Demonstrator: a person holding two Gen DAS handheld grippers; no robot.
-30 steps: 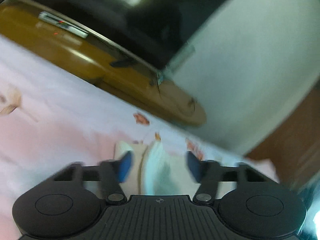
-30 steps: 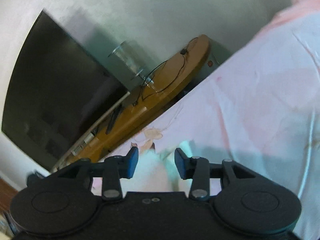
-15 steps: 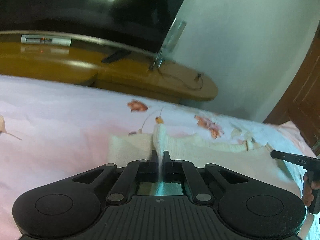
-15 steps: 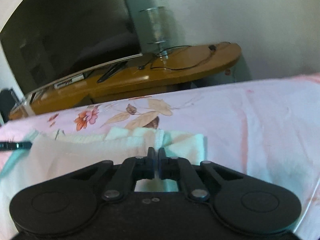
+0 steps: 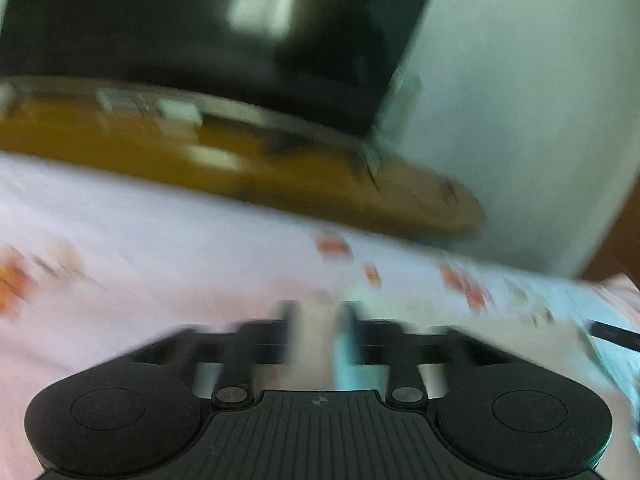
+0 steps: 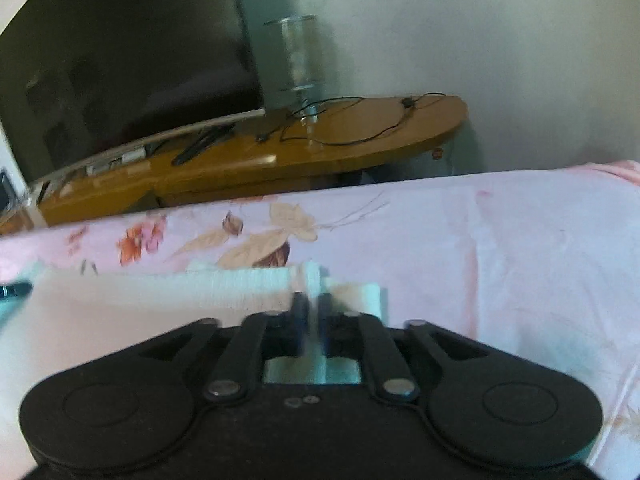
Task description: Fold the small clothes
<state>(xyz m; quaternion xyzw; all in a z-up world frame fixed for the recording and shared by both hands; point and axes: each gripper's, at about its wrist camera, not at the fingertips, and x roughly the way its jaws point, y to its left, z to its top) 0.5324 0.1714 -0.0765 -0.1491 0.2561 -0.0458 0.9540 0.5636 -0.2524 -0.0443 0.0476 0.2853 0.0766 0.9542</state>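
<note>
Right wrist view gives me the clearer look: my right gripper (image 6: 310, 312) sits at six o'clock with its black fingers (image 6: 298, 308) a narrow gap apart, and they have just been opening. A pinched ridge of the small cream knitted garment (image 6: 160, 304) stands in that gap; through the smear I cannot tell whether the pads still press on it. The garment lies flat on the pink floral bedsheet (image 6: 500, 248), spreading from the fingers out toward nine o'clock, its ribbed edge running along its far side. At nine o'clock the dark tip of my other tool (image 6: 16, 290) pokes in just beside the cloth.

Beyond the bed, at twelve o'clock, a clear glass stand (image 6: 298, 64) rises from the curved brown wooden table (image 6: 360, 144); whether it holds anything I cannot tell. A thin black cable (image 6: 352, 142) loops over the tabletop beside it, and a large dark television screen (image 6: 120, 60) fills ten o'clock.

Left wrist view is heavily blurred. My left gripper (image 5: 318, 334) shows its fingers (image 5: 286, 332) well apart, having just been opening, with pale cloth visible between them and apparently not clamped. The sheet runs across the middle, the table (image 5: 280, 184) and screen (image 5: 180, 32) above it, and the right tool's tip (image 5: 612, 336) enters at three o'clock.
</note>
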